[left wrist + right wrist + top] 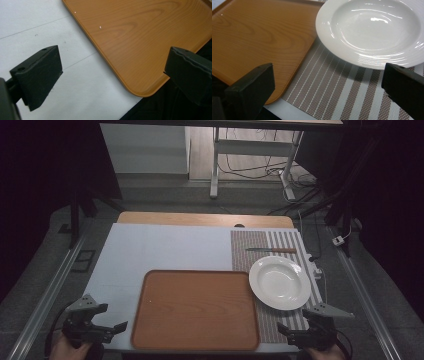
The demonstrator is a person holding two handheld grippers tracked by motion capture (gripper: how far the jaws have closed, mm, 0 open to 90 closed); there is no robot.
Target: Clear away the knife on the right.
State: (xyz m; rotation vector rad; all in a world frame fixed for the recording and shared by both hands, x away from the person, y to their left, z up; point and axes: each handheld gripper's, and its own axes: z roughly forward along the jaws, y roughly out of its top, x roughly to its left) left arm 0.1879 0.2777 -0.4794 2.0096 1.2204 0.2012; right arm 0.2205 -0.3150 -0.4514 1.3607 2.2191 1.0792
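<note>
Left gripper (107, 321) wide and holding nothing by the wooden tray's (195, 310) near-left corner, right gripper (289, 332) gaping too (nothing held), near the white soup plate (280, 282) on the striped placemat (260, 247), knife (271, 250) behind the plate

Open white table surface (165, 247) spans from 9 to 12 o'clock of the wooden tray (195, 310), unobstructed. The tray occupies the near centre; its raised rim is the sole barrier there. At its 2 o'clock the white plate (280, 282) sits on the striped placemat (250, 250), edge just beside the tray, leaving no passable gap. A knife (271, 250) lies at the plate's 12 o'clock, near it. Bare mat remains at the plate's 6 o'clock.
</note>
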